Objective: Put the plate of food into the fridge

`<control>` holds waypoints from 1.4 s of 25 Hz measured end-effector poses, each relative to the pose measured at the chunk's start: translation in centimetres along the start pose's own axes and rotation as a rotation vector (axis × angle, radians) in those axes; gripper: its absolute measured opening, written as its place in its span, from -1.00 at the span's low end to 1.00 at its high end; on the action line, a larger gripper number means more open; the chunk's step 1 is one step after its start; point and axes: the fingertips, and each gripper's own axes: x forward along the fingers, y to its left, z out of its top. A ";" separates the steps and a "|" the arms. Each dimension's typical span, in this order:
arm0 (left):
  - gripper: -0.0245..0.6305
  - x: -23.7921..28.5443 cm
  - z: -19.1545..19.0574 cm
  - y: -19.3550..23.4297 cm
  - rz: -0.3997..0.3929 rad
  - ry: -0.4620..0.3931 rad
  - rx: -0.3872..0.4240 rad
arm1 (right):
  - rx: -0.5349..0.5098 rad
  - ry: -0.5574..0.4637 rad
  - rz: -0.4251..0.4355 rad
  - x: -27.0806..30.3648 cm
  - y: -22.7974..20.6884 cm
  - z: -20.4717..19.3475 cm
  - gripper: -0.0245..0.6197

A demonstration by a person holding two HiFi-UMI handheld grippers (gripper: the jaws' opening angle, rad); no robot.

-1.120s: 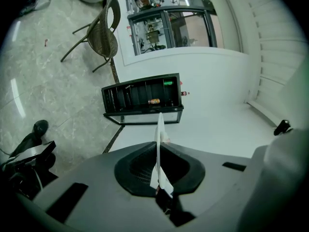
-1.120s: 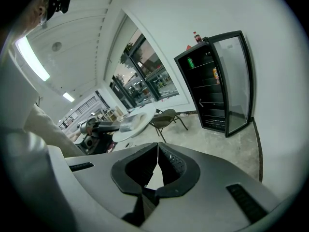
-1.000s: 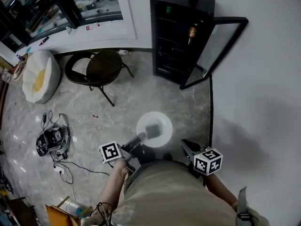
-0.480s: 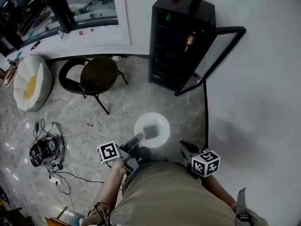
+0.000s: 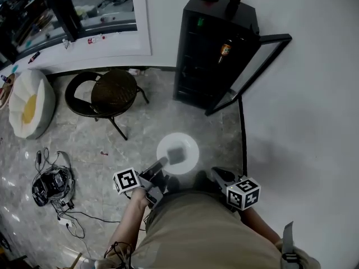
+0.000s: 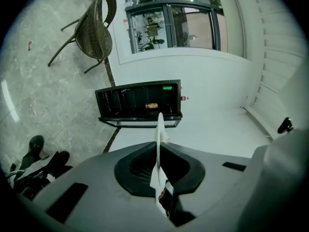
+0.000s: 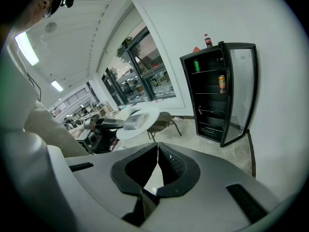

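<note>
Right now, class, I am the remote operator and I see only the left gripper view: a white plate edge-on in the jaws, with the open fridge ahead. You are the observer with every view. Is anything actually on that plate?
Observer: Yes. In the head view the plate carries one grey item near its middle, too blurred to name.
Operator: What is my other gripper doing?
Observer: The right gripper has its jaws shut with nothing between them.
Operator: Is there anything on the floor that I can't see?
Observer: A tangle of cables lies on the floor to the person's left.
</note>
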 end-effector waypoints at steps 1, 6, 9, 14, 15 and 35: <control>-0.88 0.1 0.2 -0.1 -0.003 -0.003 -0.007 | -0.005 0.003 0.003 0.3 0.0 0.2 -0.85; -0.88 0.7 1.1 0.0 0.003 -0.017 -0.013 | -0.036 0.016 0.015 1.4 -0.4 1.0 -0.85; -0.88 1.2 1.5 0.1 0.011 -0.031 -0.012 | -0.034 0.014 0.030 2.1 -1.2 1.6 -0.85; -0.88 3.1 2.2 -0.1 0.022 -0.057 -0.026 | -0.044 0.030 0.066 3.1 -2.9 2.9 -0.85; -0.88 3.6 2.4 -0.1 0.026 -0.059 -0.027 | -0.040 0.033 0.069 3.2 -3.4 3.1 -0.85; -0.88 12.7 5.1 -0.3 0.086 -0.059 -0.026 | 0.043 0.069 0.078 4.3 -12.5 6.1 -0.85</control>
